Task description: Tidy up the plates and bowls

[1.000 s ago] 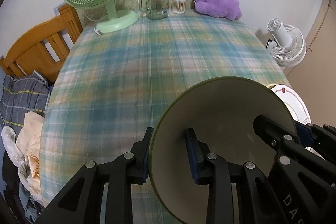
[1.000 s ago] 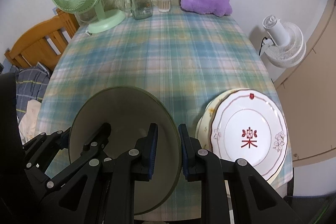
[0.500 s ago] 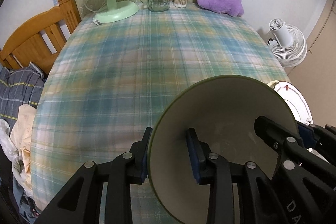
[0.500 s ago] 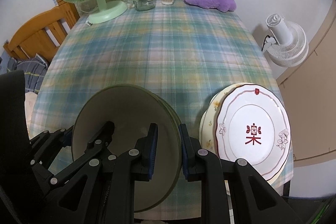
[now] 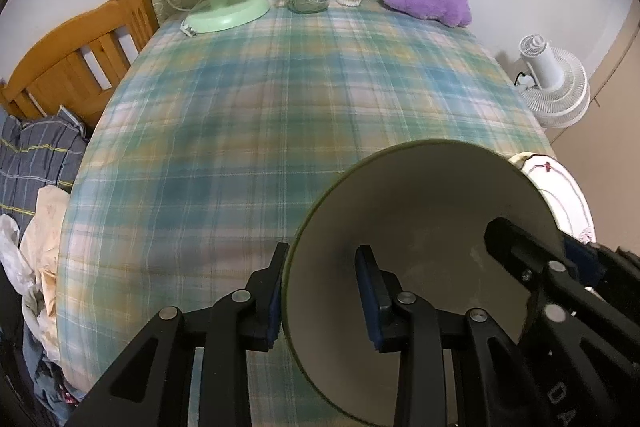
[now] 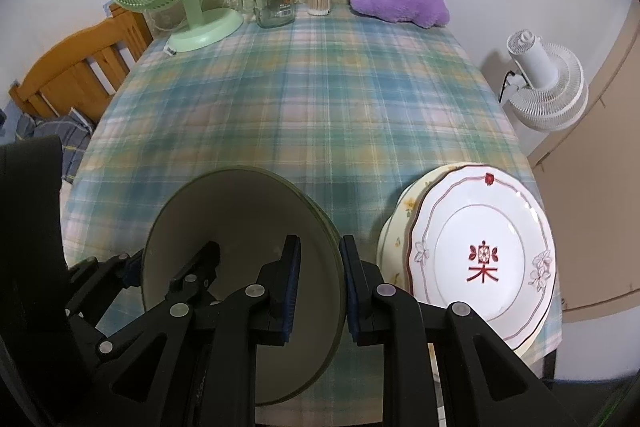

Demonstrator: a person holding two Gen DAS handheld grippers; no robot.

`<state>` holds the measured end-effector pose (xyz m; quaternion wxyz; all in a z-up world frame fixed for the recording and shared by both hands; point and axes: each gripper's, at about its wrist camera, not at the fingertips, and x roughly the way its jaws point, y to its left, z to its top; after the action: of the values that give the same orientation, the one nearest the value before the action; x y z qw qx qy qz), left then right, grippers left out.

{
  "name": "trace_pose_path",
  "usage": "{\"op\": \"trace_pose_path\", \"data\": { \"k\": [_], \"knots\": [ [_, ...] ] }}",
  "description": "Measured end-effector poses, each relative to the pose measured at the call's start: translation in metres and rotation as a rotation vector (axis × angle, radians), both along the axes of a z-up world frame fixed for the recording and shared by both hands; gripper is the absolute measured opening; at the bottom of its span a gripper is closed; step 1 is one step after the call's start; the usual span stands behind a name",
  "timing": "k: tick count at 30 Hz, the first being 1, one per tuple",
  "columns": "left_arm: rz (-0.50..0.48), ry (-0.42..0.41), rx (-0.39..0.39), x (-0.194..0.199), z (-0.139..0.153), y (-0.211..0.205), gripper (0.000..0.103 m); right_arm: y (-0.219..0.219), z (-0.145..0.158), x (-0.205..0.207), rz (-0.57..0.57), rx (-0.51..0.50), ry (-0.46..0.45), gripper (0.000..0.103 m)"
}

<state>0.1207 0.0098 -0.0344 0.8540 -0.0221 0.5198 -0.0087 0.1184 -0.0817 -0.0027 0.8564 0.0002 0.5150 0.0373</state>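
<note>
Two matte black plastic grippers, left gripper [image 5: 322, 291] and right gripper [image 6: 318, 285]. Angular triangulated linkage arms with cut-out windows, round silver screw heads at the joints, flat blue pads [image 6: 291, 281] lining the fingers. Faint grey embossed lettering on one arm.

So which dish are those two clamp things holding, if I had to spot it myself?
Start at the plaid tablecloth and come to its near edge. Left of the stacked white plates sits a deep bowl, gripped on opposite rims by the left gripper and right gripper. Unlike the patterned plates, it is plain cream with an olive-green rim.
</note>
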Motion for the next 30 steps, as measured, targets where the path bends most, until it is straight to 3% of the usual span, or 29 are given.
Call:
{"op": "trace_pose_path", "data": {
  "k": [11, 13, 19, 20, 24, 30],
  "knots": [
    [-0.026, -0.017, 0.027, -0.009, 0.008, -0.005, 0.041, -0.007, 0.001, -0.008, -0.023, 0.025, 0.004, 0.023],
    [-0.029, -0.02, 0.02, -0.01, 0.01, -0.005, 0.054, -0.008, 0.0, -0.007, -0.021, 0.034, 0.003, 0.023],
    [-0.04, -0.053, 0.019, -0.014, 0.022, -0.008, 0.072, -0.017, 0.005, -0.004, 0.0, 0.091, 0.005, 0.024],
    [-0.036, -0.058, 0.02, -0.014, 0.025, -0.008, 0.073, -0.017, 0.007, -0.004, 0.006, 0.095, 0.0, 0.027],
    [-0.014, -0.09, 0.008, -0.015, 0.036, -0.006, 0.083, -0.027, 0.019, -0.007, -0.004, 0.114, -0.045, 0.064],
    [-0.006, -0.123, 0.014, -0.018, 0.043, -0.011, 0.087, -0.041, 0.021, -0.002, -0.002, 0.156, -0.051, 0.067]
  ]
}}
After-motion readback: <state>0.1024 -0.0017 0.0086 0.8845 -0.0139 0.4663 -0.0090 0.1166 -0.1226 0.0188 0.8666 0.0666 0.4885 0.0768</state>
